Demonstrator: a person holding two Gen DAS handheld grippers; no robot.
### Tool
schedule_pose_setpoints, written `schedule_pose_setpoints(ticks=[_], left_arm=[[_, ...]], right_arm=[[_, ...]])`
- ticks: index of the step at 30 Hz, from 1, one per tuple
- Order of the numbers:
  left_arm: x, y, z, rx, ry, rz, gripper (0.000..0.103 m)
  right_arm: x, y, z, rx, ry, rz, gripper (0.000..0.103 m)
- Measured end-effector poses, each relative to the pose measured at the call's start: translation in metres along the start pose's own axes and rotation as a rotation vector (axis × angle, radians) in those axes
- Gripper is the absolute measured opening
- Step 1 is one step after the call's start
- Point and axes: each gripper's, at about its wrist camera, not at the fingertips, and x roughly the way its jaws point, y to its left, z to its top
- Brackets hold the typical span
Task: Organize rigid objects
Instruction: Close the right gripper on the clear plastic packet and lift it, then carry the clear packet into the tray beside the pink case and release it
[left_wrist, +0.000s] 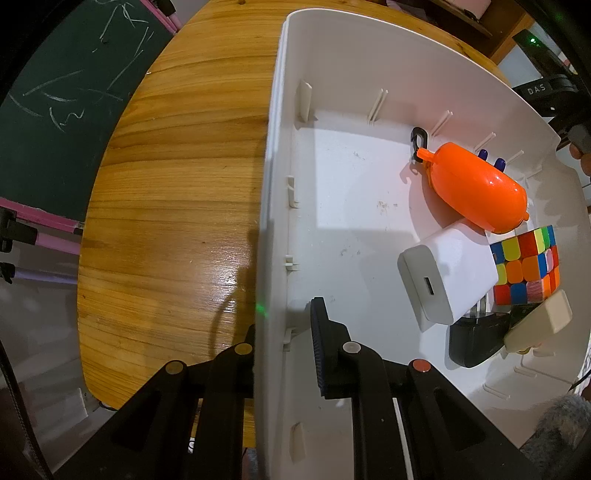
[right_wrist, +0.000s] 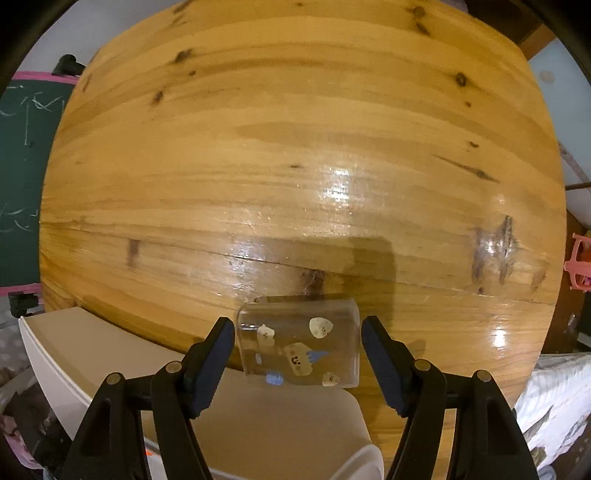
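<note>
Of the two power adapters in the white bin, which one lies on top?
The white adapter lies on top; its port faces the camera. The black adapter sits partly beneath it in the white bin.

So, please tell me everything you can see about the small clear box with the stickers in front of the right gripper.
The clear box looks like transparent plastic, rectangular with rounded corners, decorated with cream cartoon stickers and small blue ones. It appears shut. It lies on the wooden table, apparently flat, close to the white bin's rim. The right gripper is open; its fingers flank the box with gaps on both sides, not touching it.
</note>
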Motion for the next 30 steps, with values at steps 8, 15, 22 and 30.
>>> schedule_pose_setpoints(ticks=[8, 15, 22, 30], left_arm=[[0.001, 0.002, 0.000, -0.005, 0.000, -0.005, 0.016], [0.003, 0.005, 0.000, -0.015, 0.004, -0.008, 0.016], [0.003, 0.009, 0.001, -0.028, 0.006, -0.016, 0.016], [0.004, 0.011, 0.000, -0.041, 0.005, -0.025, 0.016]], right_arm=[[0.004, 0.004, 0.002, -0.020, -0.030, -0.024, 0.063], [-0.011, -0.007, 0.001, 0.000, -0.126, 0.010, 0.062], [-0.034, -0.002, -0.010, -0.012, -0.232, -0.002, 0.062], [-0.096, 0.008, -0.040, -0.018, -0.422, -0.033, 0.062]])
